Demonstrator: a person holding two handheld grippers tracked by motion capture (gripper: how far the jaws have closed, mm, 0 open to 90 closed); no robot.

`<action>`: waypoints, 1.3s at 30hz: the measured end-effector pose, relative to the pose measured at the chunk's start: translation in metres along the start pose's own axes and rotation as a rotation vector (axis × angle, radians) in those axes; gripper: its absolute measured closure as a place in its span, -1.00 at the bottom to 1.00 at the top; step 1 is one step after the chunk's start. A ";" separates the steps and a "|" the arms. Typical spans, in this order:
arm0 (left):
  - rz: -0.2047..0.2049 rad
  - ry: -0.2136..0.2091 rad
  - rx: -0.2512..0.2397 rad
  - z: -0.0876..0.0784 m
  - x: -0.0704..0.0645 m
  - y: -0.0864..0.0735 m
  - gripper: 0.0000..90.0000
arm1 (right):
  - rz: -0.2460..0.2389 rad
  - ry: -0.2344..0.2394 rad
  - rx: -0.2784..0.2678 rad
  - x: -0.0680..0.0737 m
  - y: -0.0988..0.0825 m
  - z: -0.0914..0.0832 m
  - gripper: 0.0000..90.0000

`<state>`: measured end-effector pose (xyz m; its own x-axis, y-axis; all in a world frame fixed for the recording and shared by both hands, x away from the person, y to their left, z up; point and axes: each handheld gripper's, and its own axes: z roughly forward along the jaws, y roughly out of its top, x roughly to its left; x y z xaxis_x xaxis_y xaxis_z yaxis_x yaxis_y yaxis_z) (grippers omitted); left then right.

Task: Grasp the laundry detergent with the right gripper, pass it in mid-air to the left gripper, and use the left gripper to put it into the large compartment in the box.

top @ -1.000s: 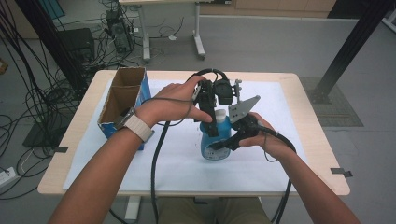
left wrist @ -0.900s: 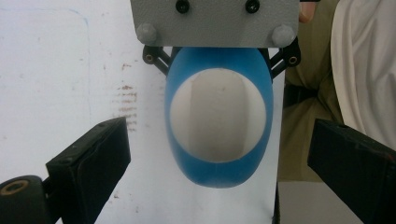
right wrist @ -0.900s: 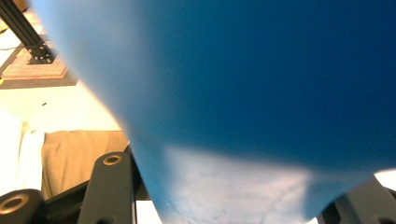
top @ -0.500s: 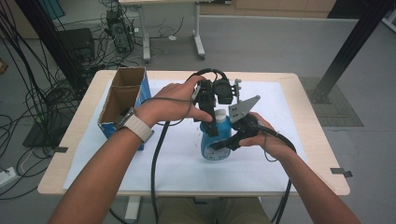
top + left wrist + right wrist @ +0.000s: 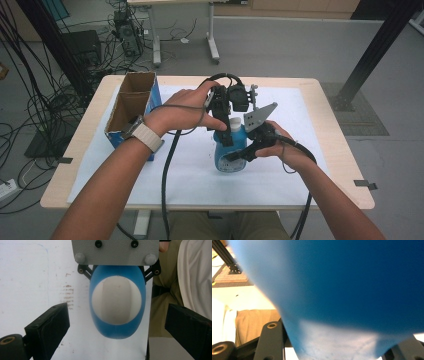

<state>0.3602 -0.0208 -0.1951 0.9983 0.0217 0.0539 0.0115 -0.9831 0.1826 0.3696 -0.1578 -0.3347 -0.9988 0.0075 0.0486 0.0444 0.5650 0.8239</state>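
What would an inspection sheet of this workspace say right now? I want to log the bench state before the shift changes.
Surface: table with a white mat, faint stains on it in the left gripper view.
Job's things: blue bottle standing upright on the mat, white cap on top.
Clutter: open cardboard box at the mat's left edge; its contents cannot be told.
Grippers: right gripper shut on the bottle's body from the side; left gripper above the bottle, jaws open either side of the cap, not touching it.
Cables: one black cable trails from each gripper toward the person.
Surroundings: loose floor cables at left, a second table behind, a black frame post at right.
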 end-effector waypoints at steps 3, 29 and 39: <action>0.001 0.002 0.000 0.000 0.000 0.000 -0.86 | 0.001 -0.001 -0.002 0.000 0.000 -0.001 -0.02; 0.009 0.004 0.003 0.000 -0.001 0.001 -0.86 | -0.003 0.005 0.000 0.000 0.000 -0.001 -0.02; 0.009 0.003 0.003 0.001 -0.002 0.001 -0.86 | 0.000 0.007 0.002 0.000 0.000 -0.001 -0.02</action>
<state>0.3585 -0.0217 -0.1956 0.9982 0.0139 0.0588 0.0031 -0.9839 0.1788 0.3697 -0.1589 -0.3345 -0.9986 0.0021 0.0527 0.0446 0.5671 0.8225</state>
